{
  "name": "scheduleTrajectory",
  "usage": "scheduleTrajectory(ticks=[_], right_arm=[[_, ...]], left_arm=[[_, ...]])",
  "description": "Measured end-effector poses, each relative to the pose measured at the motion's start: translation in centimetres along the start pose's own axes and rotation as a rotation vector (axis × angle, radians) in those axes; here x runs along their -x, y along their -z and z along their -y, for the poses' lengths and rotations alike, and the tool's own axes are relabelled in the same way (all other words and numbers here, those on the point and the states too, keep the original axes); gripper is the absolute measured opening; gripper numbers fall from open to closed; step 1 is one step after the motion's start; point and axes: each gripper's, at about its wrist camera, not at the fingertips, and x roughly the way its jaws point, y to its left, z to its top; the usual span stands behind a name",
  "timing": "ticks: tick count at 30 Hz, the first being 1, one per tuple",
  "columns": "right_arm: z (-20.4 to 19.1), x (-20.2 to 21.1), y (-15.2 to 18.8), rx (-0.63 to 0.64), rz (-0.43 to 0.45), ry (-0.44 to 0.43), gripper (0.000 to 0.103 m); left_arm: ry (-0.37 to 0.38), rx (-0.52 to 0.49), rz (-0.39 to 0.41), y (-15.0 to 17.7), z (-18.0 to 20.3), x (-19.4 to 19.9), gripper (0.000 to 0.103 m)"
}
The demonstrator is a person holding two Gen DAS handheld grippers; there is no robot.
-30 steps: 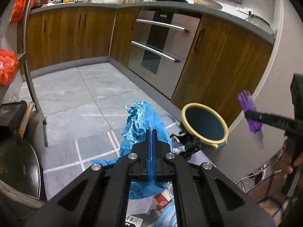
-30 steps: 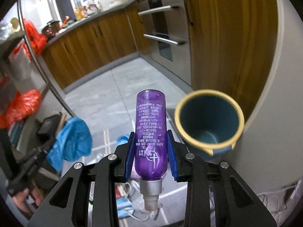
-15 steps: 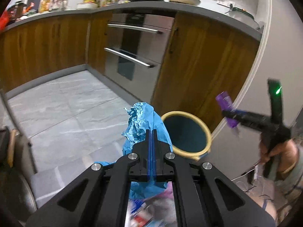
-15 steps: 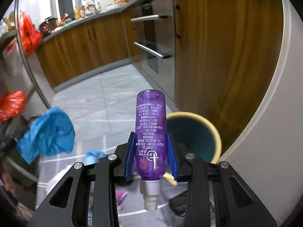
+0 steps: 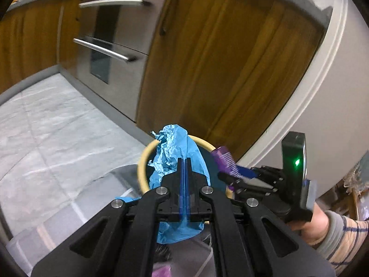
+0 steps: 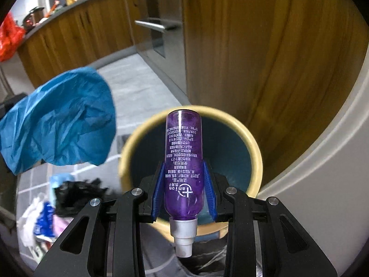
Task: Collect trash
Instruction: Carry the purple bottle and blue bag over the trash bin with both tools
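Wooden cabinet doors [image 5: 207,57] and a grey tiled floor [image 5: 57,138] lie ahead of your 2 grippers; your left gripper [image 5: 183,161] is pinched fully shut on a crumpled blue plastic bag [image 5: 182,145]; your right gripper [image 6: 183,168] clamps a purple translucent spray bottle [image 6: 183,157], base forward, nozzle toward you; a round yellow-rimmed teal bin [image 6: 253,152] sits just beyond and below both.

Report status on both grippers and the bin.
Left gripper shut on blue bag. Right gripper shut on purple bottle. Both poised over the bin, mouth unobstructed.
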Motion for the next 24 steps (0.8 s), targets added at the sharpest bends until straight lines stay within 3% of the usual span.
scheduleTrajectory(ticks=[4, 12, 21, 24], right_arm=[[0.7, -2.2, 1.1, 0.003, -0.021, 0.019, 0.034], [1.2, -6.4, 2.5, -0.014, -0.088, -0.002, 0.034], [1.5, -7.4, 2.6, -0.054, -0.098, -0.025, 0.034], [2.0, -7.2, 2.6, -0.06, -0.096, -0.025, 0.034]], left_arm=[[0.048, 0.015, -0.022, -0.3, 0.3, -3.4, 0.001], [0.013, 0.034, -0.129, 0.6, -0.8, -9.8, 0.001], [-0.025, -0.042, -0.18, 1.4, 0.2, -12.3, 0.001], [-0.036, -0.051, -0.172, 1.5, 0.1, -12.1, 0.01]])
